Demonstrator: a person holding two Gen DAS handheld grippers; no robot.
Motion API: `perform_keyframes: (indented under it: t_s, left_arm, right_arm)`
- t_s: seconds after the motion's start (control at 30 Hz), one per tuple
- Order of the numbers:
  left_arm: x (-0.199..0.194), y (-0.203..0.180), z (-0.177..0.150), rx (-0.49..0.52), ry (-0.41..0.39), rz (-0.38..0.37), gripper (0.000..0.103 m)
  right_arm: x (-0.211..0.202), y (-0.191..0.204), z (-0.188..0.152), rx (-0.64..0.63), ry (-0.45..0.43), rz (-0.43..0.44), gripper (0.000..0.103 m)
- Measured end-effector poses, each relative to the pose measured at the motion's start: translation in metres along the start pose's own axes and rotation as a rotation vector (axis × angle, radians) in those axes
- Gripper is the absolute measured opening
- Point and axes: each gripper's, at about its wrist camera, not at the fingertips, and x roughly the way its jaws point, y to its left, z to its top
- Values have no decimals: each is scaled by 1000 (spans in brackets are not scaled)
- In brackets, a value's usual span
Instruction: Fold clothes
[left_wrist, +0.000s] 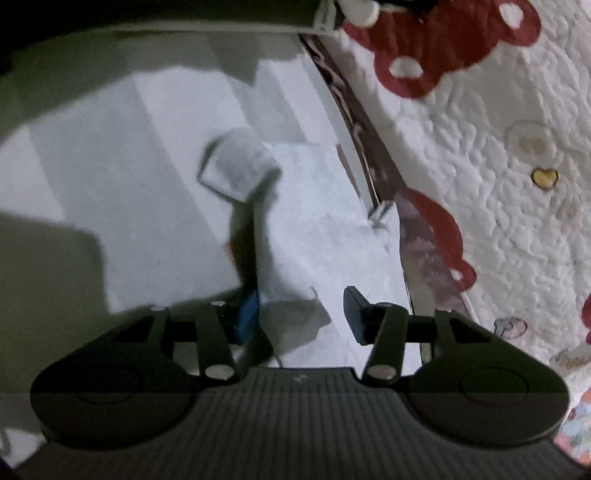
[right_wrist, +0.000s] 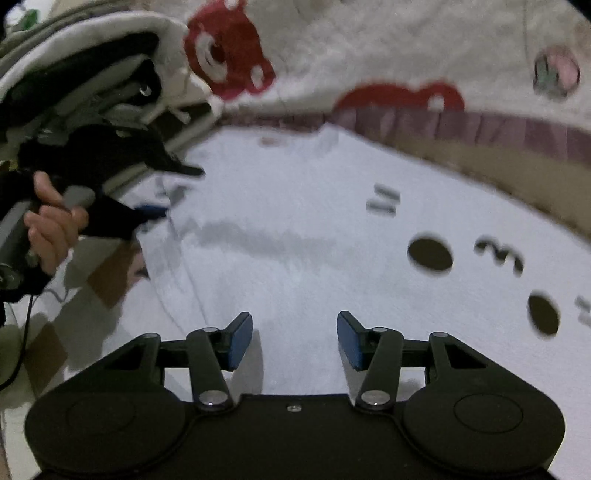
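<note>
Our right gripper (right_wrist: 294, 339), jaws spread and empty, hovers directly over the white garment (right_wrist: 295, 240), while our left gripper (right_wrist: 159, 213), open, works its left edge.

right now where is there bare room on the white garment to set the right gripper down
Free: the plain white garment ahead of the right gripper, between the left hand and the dark printed digits. Crowded: the clothes pile at upper left.

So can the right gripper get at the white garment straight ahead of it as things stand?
Probably yes. The right gripper stands open just above the white garment, with nothing between its fingers and the cloth. The left gripper is off at the garment's far-left edge.
</note>
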Motion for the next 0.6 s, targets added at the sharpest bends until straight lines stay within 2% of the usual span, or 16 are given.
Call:
perform_keyframes:
  t_s: [0.1, 0.2, 0.4, 0.43, 0.47, 0.5, 0.57, 0.6]
  left_arm:
    - [6, -5, 4, 24, -35, -9, 50]
    - [10, -14, 7, 88, -90, 16, 34]
    - [12, -25, 10, 207, -170, 8, 34]
    - [12, -28, 10, 240, -177, 20, 30]
    - [11, -33, 10, 292, -184, 36, 23]
    - [10, -40, 9, 345, -194, 49, 5]
    - [5, -56, 6, 467, -212, 44, 3]
    - [3, -66, 4, 535, -221, 31, 3]
  right_arm:
    - [-4, -2, 2, -1, -37, -10, 56]
    - [4, -8, 8, 11, -40, 3, 56]
    - [48, 0, 52, -98, -46, 73, 56]
    - [58, 2, 58, -122, -38, 81, 56]
    - [70, 3, 62, -134, -26, 87, 56]
    - [82, 4, 66, -145, -14, 94, 54]
    - [101, 8, 68, -169, 20, 133, 43]
    - [103, 13, 66, -202, -7, 136, 42]
